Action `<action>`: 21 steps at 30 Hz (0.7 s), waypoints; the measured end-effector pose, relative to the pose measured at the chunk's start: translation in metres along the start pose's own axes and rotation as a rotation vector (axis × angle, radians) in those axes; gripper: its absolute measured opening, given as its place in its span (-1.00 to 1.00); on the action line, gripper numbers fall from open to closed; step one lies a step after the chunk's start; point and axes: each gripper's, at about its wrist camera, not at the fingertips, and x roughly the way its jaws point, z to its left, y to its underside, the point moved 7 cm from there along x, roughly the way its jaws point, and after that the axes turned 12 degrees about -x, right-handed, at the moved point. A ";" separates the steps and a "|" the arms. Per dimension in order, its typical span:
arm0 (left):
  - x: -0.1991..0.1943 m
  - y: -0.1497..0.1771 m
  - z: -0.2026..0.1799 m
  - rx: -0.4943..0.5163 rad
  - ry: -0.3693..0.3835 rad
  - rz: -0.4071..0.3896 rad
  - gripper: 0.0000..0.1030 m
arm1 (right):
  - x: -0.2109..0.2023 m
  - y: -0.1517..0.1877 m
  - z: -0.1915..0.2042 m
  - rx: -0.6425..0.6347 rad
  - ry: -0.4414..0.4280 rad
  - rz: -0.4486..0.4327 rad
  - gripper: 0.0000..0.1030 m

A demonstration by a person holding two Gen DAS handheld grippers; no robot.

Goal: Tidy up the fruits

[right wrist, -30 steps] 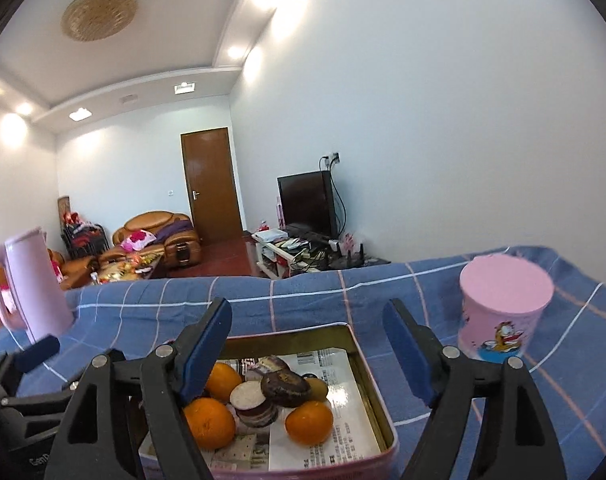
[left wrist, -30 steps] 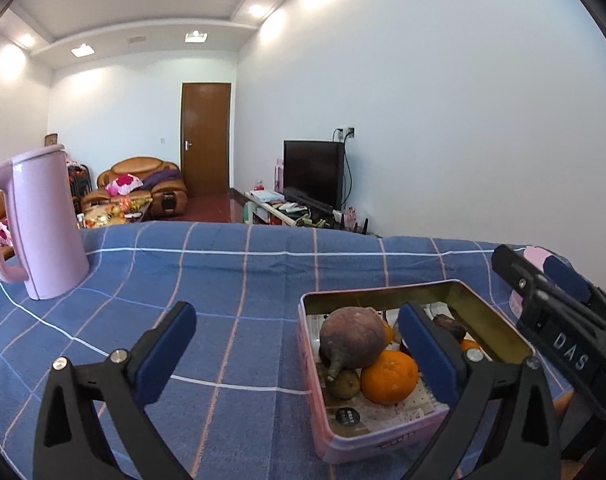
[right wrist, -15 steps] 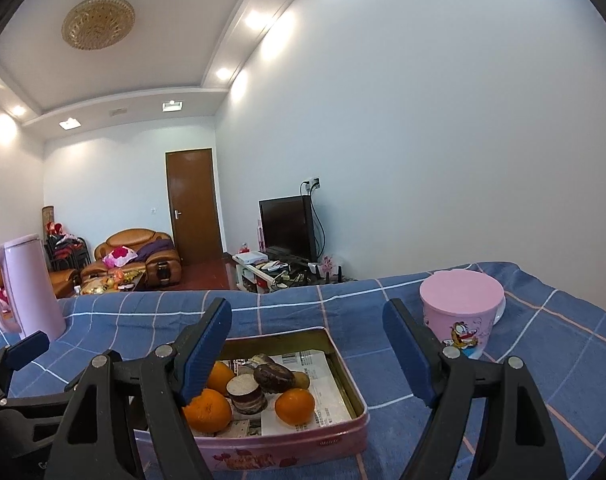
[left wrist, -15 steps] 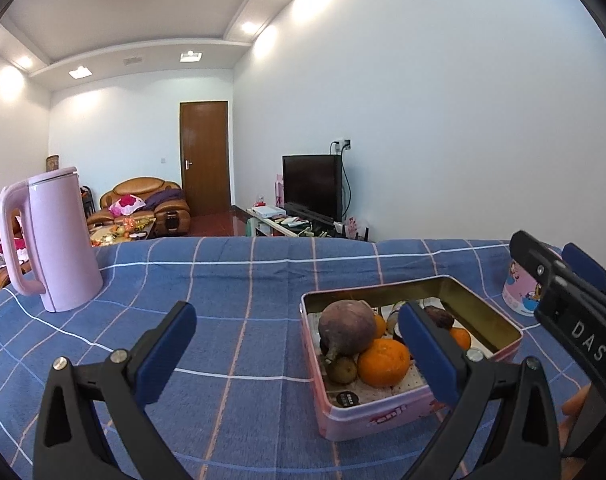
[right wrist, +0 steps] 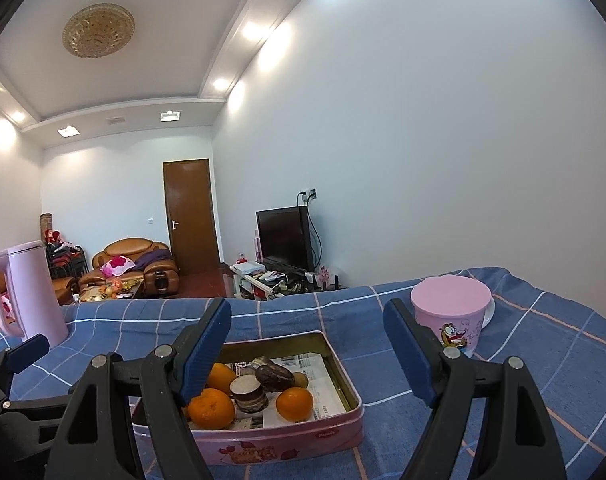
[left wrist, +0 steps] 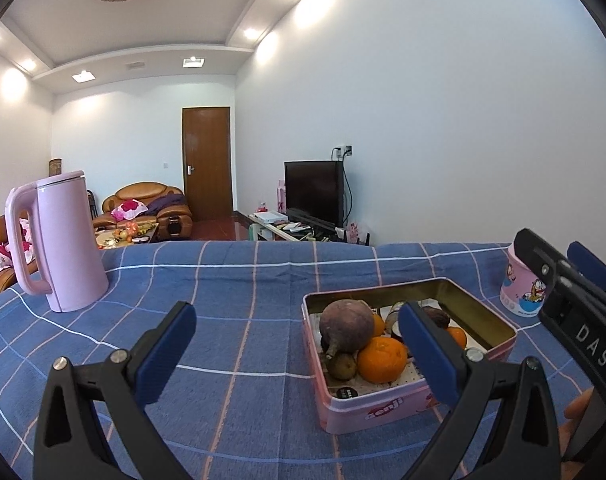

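A pink tin box (left wrist: 387,410) (right wrist: 287,442) sits on the blue checked tablecloth, lined with newspaper. It holds a purple beet-like root (left wrist: 346,325), oranges (left wrist: 381,359) (right wrist: 294,403), a kiwi (left wrist: 341,365) and dark cut pieces (right wrist: 249,393). My left gripper (left wrist: 299,354) is open and empty, above the cloth, left of the box. My right gripper (right wrist: 309,350) is open and empty, raised above the box. The right gripper's body also shows at the right edge of the left wrist view (left wrist: 575,308).
A pink kettle (left wrist: 57,240) (right wrist: 27,290) stands at the table's far left. A pink lidded cup (right wrist: 449,314) (left wrist: 521,288) stands right of the box. Beyond the table's far edge are a sofa, a door and a TV.
Both grippers have pulled back and up from the box, so it appears smaller and farther away. Both stay open and empty.
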 end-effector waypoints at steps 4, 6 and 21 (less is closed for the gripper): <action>0.002 0.000 -0.002 0.003 -0.001 0.004 1.00 | 0.000 -0.001 0.003 -0.019 0.001 -0.002 0.55; 0.003 0.000 -0.001 0.001 -0.002 0.006 1.00 | 0.000 -0.001 0.003 -0.019 0.001 -0.001 0.55; 0.003 -0.001 0.001 -0.004 -0.004 0.010 1.00 | 0.002 0.000 0.001 -0.010 0.007 0.016 0.56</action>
